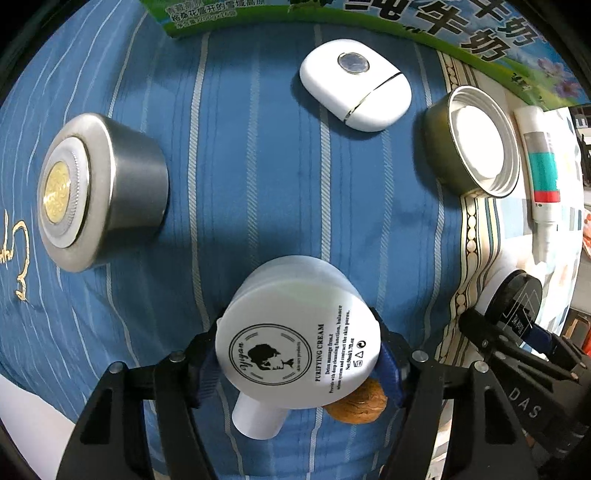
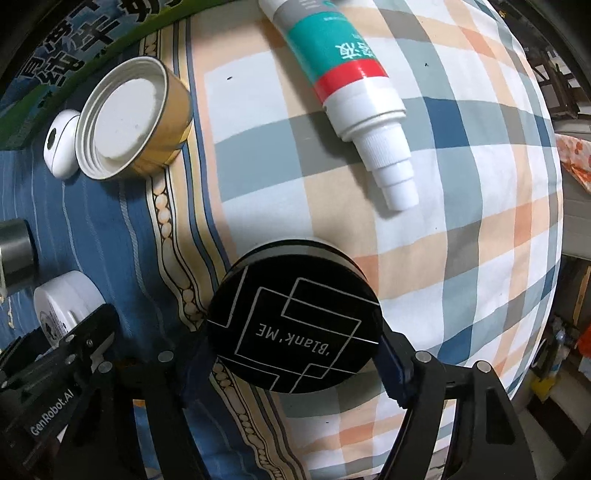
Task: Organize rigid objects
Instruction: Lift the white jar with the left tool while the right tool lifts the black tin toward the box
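My left gripper (image 1: pixel 297 354) is shut on a white cream jar (image 1: pixel 295 328) labelled "Purifying Cream", held over the blue striped cloth (image 1: pixel 240 166). A small white cap (image 1: pixel 258 417) and a brown walnut (image 1: pixel 356 404) lie under it. My right gripper (image 2: pixel 295 354) is shut on a black round compact (image 2: pixel 293 321) marked "Blank ME", over the plaid cloth (image 2: pixel 461 221). The compact also shows in the left wrist view (image 1: pixel 515 301), and the cream jar in the right wrist view (image 2: pixel 64 302).
A silver tin with a gold coin top (image 1: pixel 99 192) lies at left. A white oval case (image 1: pixel 356 83), a gold lid (image 1: pixel 472 142) and a white-teal tube (image 1: pixel 541 177) lie beyond. A green milk carton (image 1: pixel 369 18) borders the back.
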Demonstrator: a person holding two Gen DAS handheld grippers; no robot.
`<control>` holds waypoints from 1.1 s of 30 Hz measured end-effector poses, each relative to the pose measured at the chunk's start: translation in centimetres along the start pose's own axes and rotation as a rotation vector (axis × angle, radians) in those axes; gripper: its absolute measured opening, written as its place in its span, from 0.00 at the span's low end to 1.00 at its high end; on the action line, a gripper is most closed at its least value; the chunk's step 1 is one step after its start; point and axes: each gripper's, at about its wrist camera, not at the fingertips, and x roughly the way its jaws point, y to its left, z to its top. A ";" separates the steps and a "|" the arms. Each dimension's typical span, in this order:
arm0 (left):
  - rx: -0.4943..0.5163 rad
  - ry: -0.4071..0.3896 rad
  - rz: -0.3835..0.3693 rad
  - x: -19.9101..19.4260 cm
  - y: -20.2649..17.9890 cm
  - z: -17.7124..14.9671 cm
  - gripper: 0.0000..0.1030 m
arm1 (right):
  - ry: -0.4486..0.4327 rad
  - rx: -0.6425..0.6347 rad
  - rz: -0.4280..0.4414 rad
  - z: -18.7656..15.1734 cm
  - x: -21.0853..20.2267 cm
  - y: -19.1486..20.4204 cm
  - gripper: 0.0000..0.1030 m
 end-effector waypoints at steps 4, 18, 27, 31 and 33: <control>0.002 -0.015 0.016 -0.4 -0.3 -0.3 0.65 | 0.000 -0.008 -0.002 0.1 -0.4 -0.3 0.75; -0.007 -0.175 0.026 -9.2 -1.3 -2.2 0.65 | -0.083 -0.152 0.083 -0.7 -5.4 -1.5 0.74; 0.018 -0.369 -0.031 -19.7 -3.0 -3.9 0.65 | -0.216 -0.192 0.169 -1.2 -14.3 -2.9 0.74; 0.034 -0.440 -0.057 -23.3 -4.1 -2.7 0.65 | -0.288 -0.201 0.213 -0.7 -17.8 -3.2 0.74; 0.038 -0.465 -0.071 -25.4 -5.1 -1.5 0.65 | -0.319 -0.209 0.240 0.0 -20.1 -3.5 0.74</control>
